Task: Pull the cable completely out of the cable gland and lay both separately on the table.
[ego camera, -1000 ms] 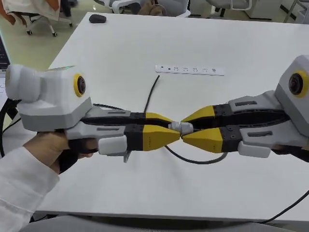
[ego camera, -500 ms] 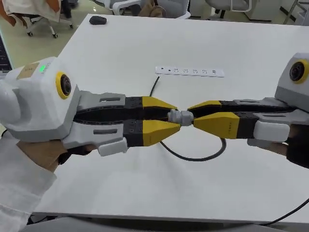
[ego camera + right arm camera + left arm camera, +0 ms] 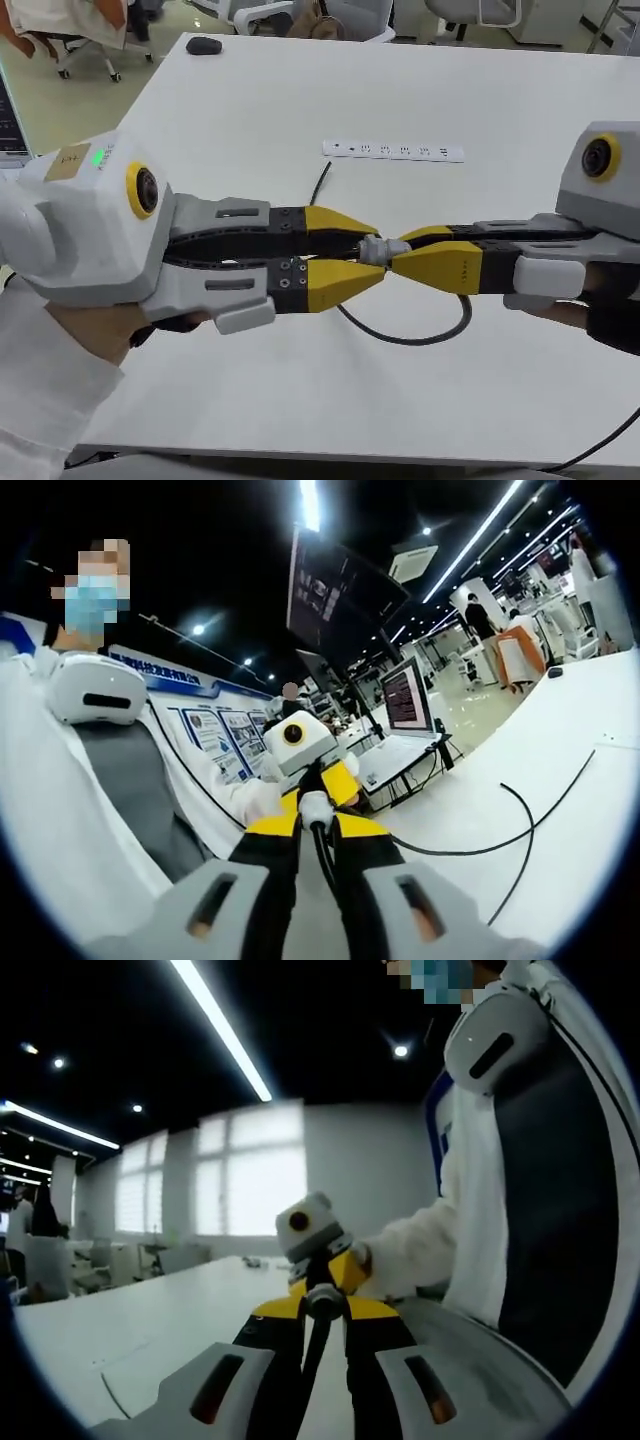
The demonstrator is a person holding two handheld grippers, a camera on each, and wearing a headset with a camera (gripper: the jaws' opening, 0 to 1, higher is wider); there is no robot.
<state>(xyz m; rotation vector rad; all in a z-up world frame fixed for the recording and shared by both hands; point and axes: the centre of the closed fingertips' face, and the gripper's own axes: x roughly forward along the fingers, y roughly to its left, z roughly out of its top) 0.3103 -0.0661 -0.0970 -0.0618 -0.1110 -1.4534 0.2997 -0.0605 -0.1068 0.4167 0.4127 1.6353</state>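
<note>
The left gripper (image 3: 378, 254) is clamped on the cable gland (image 3: 371, 246), held above the surface (image 3: 250, 120). The right gripper (image 3: 398, 256) is closed on the cable (image 3: 410, 342) just beside the gland.

Step in hand: extraction, judged not yet complete. Next move: draw the grippers straight apart along the cable axis.

Both sides offer open room. The power strip (image 3: 393, 150) lies beyond, and the surface's near edge runs close below.
</note>
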